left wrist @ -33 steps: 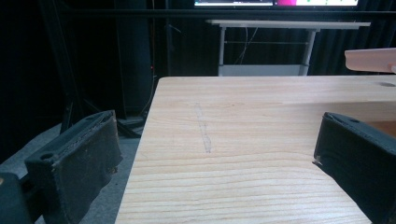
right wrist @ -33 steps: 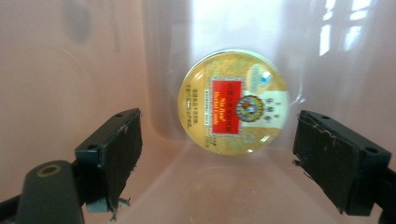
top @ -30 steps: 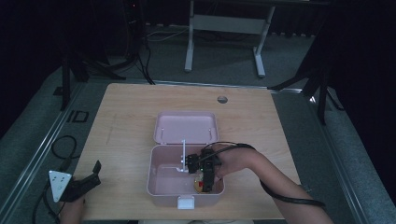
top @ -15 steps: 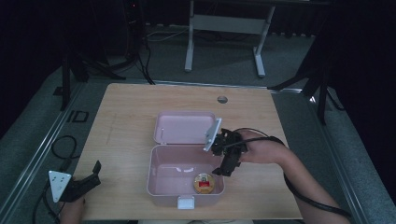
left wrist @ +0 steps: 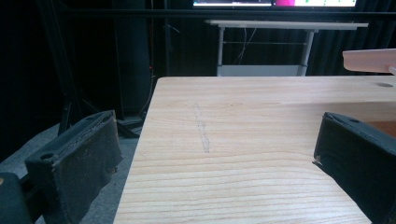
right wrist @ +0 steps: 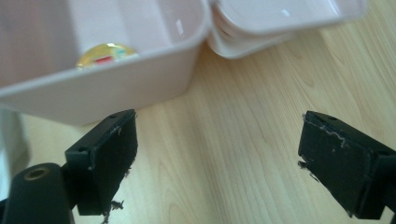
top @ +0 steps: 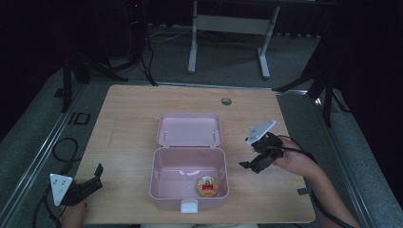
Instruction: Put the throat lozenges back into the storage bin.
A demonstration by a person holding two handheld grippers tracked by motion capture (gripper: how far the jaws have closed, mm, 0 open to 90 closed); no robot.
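We see a glossy pink box (top: 188,178), lid open, on the wood-grain worktop (top: 128,123); both hand-held grippers, left (top: 90,183) and right (top: 252,164), gape empty.

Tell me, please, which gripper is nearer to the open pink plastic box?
Right. The right gripper hovers just off the open pink plastic box, on its right side; the left gripper sits farther off, by the table's near-left corner.

No text or label is legible — none anywhere

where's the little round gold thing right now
In the high view, the round gold item lies inside the open pink box, near its front right corner.
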